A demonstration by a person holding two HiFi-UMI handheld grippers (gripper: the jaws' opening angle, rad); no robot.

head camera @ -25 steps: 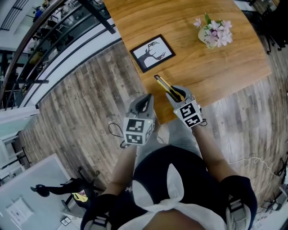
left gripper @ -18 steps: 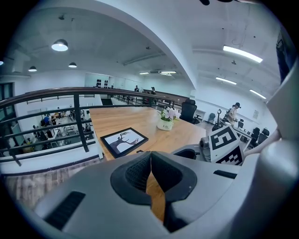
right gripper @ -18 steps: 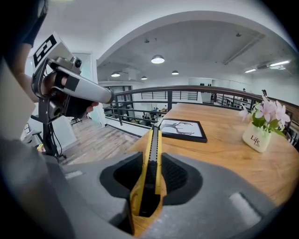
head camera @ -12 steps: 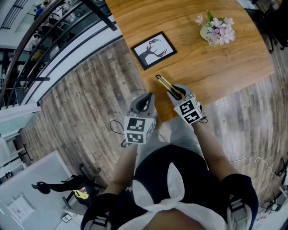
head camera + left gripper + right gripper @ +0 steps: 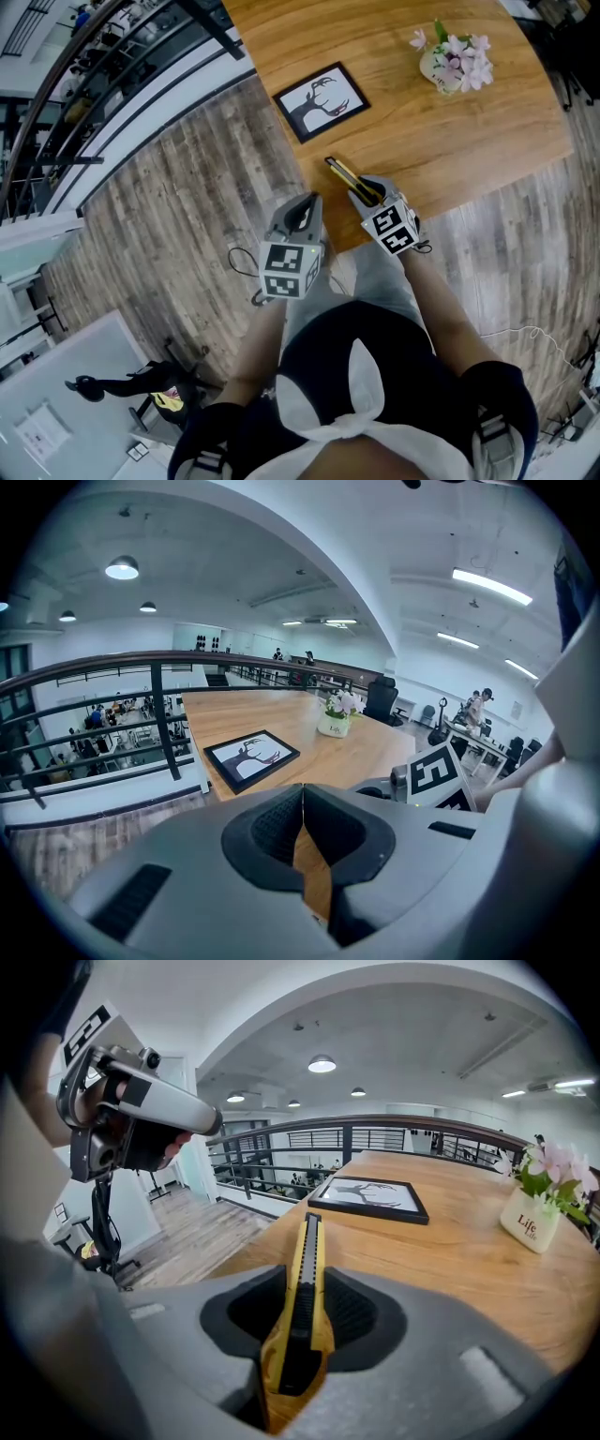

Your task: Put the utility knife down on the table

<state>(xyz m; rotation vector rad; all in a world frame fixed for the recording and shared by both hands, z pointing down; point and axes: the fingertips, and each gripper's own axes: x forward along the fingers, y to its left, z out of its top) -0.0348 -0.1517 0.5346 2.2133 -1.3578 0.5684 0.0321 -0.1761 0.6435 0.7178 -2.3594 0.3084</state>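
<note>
The yellow and black utility knife [image 5: 302, 1307] is clamped between the pads of my right gripper [image 5: 302, 1321], its blade end pointing away over the wooden table [image 5: 450, 1260]. From the head view the knife [image 5: 345, 176] juts out of the right gripper [image 5: 373, 195] over the table's near left corner. Whether its tip touches the wood I cannot tell. My left gripper [image 5: 302, 211] hangs off the table's edge over the floor, to the left of the right one. Its pads [image 5: 281, 822] meet with nothing between them.
A black-framed deer picture [image 5: 319, 101] lies on the table beyond the knife. A white pot of pink flowers [image 5: 450, 61] stands at the far right. The table edge [image 5: 319, 225] runs just under the grippers, with plank floor [image 5: 187, 216] and a railing [image 5: 155, 714] to the left.
My right gripper has sunk a little toward the table with the knife still in it. The left gripper has stayed where it was.
</note>
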